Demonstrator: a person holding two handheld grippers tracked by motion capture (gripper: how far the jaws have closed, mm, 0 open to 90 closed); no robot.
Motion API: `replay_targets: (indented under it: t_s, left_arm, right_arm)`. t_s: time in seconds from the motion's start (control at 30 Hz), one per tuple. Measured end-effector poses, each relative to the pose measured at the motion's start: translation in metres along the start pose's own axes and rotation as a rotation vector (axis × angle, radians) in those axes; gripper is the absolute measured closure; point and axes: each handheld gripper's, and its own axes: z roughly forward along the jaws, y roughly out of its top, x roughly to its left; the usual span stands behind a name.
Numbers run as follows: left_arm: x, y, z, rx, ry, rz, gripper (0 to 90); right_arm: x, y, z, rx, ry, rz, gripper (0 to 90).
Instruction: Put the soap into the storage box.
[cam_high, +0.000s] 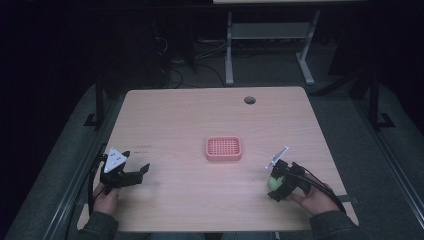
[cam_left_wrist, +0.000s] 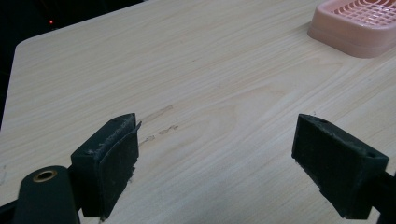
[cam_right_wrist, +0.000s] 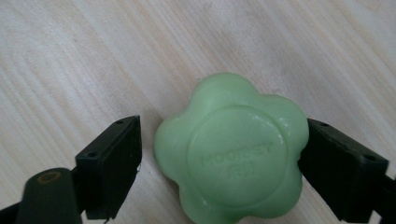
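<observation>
A green flower-shaped soap lies flat on the wooden table, at the near right in the high view. My right gripper stands open around it: the right jaw touches the soap's edge and a narrow gap separates the left jaw from it. The same gripper is held by a hand at the table's near right. A pink slotted soap dish sits empty at the table's middle. My left gripper rests open at the near left, with only bare wood between its jaws. The dish's rim lies well ahead of it.
A round cable hole is in the table's far side. Behind the table on a dark floor stand grey desk legs. The table's near edge runs just behind both hands.
</observation>
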Motion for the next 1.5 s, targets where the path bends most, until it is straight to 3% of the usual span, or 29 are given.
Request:
replay_targets:
  t_s: [1.07, 1.5]
  left_arm:
    - [0.0001, 0.0004, -0.0009, -0.003, 0.0, 0.0, 14.3]
    - [0.0003, 0.0004, -0.0011, -0.003, 0.001, -0.002, 14.3]
  right_arm:
    - [-0.0064, -0.0002, 0.0063, 0.012, 0.029, 0.046, 24.5]
    - [-0.0069, -0.0014, 0.006, 0.002, 0.036, 0.031, 25.1]
